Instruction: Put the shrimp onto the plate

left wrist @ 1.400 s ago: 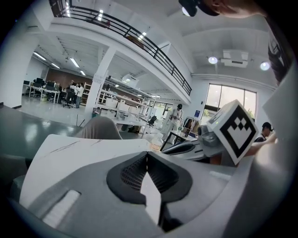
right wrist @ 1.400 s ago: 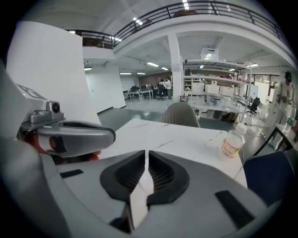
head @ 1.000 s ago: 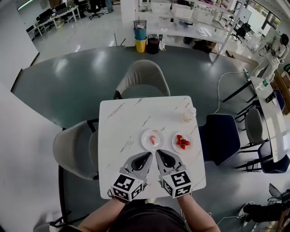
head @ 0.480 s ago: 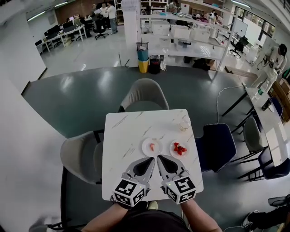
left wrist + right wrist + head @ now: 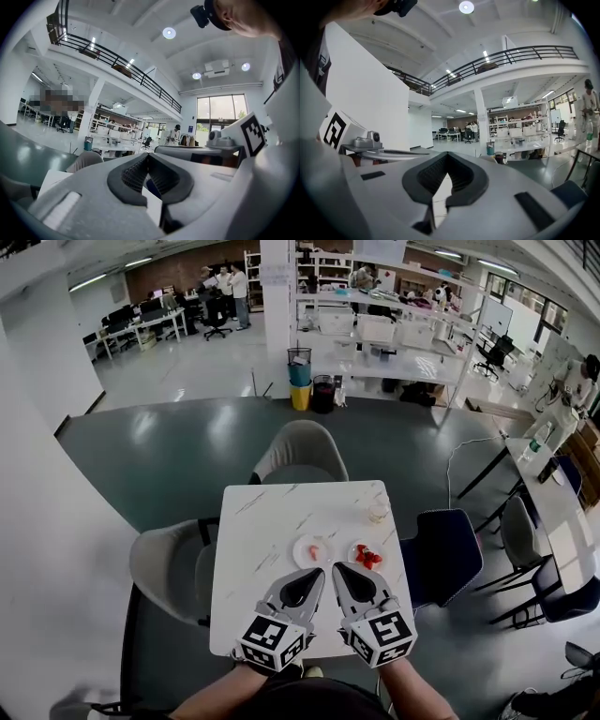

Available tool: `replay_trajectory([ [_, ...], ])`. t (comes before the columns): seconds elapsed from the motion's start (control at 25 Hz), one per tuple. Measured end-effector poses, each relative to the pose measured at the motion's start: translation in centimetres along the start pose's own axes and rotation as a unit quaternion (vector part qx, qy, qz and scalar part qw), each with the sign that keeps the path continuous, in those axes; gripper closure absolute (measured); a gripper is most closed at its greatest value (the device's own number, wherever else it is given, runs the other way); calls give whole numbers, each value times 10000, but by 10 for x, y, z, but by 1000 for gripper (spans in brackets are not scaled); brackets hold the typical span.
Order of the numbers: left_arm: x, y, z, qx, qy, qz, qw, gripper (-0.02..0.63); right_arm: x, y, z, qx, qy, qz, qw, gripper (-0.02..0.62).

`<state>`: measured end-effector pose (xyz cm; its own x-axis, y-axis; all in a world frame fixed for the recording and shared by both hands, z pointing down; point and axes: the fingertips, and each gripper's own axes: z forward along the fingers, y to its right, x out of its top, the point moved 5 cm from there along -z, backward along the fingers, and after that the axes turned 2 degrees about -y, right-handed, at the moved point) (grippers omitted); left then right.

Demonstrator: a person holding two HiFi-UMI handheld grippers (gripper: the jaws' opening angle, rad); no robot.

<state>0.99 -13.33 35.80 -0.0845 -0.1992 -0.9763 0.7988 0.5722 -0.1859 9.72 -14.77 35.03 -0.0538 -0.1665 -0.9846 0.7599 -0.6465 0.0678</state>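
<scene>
A small white plate [image 5: 306, 560] sits on the white marble table [image 5: 272, 521], and a pink shrimp [image 5: 314, 547] lies on it. Just right of it a second white plate [image 5: 357, 563] holds red pieces [image 5: 367, 557]. My left gripper [image 5: 317, 572] and right gripper [image 5: 339, 568] hover side by side over the table's near edge, tips just short of the two plates. Both are shut with nothing between the jaws. The left gripper [image 5: 148, 155] and the right gripper [image 5: 447, 154] both show closed pads against the room, with the plates hidden from those views.
A clear cup [image 5: 378, 512] stands near the table's far right corner. A grey chair [image 5: 298, 448] is at the far side, another grey chair [image 5: 167, 563] at the left, a dark blue chair [image 5: 442, 545] at the right. Desks and shelves fill the hall behind.
The head view has pulled back and tilted up, so the table looks smaller and more of the hall shows. Both grippers stay shut at the near edge; the shrimp stays on its plate.
</scene>
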Motion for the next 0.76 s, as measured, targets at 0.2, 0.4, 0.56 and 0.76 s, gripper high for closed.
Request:
replay_trajectory([
  [0.2,-1,5,-5,53,25,21,10000,597,0,-3,-5,53,33,-3,10000,594],
  [0.4,2,6,-10,77,51,49,9999,597,5,-9,-7,88,69,-48,9999,594],
  [0.56,2,9,-15,81,56,34,9999,597,5,-14,-10,106,49,-53,9999,594],
  [0.76,3,9,-19,79,66,57,9999,597,4,-18,-11,101,59,-56,9999,594],
])
